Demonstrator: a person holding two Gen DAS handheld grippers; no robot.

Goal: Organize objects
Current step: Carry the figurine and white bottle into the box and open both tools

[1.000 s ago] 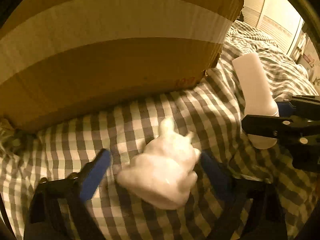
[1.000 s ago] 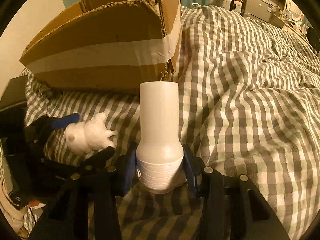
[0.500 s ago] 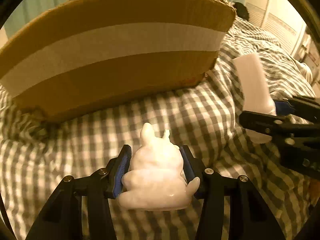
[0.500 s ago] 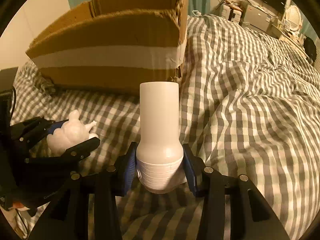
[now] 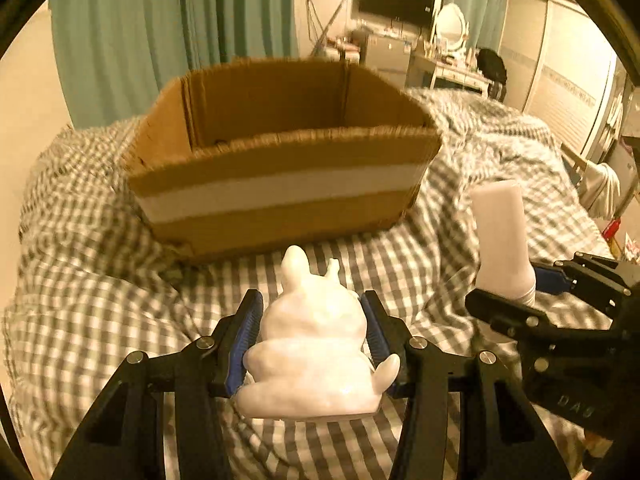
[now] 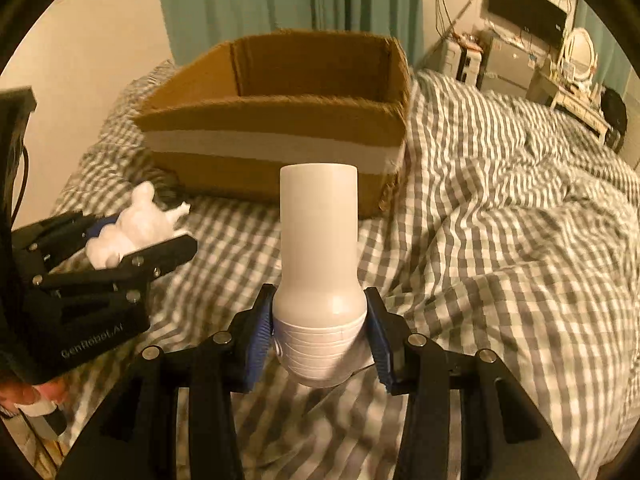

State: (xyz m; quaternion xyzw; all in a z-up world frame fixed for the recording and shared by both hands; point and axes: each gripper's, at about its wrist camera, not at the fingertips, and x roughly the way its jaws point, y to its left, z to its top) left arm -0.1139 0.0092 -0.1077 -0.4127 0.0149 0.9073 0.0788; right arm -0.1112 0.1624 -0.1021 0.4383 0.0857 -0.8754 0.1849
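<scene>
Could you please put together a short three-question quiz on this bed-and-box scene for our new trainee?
1. True or false: the left gripper is shut on the white figurine.
2. What does the right gripper hold? A) a mug B) a white bottle C) a remote
3. Fill in: the cardboard box rests on the checked ____.

Key
1. True; both blue pads press its sides.
2. B, clamped near its ribbed end.
3. Bedspread; the box is open-topped, and its floor is hidden from both views.
</scene>
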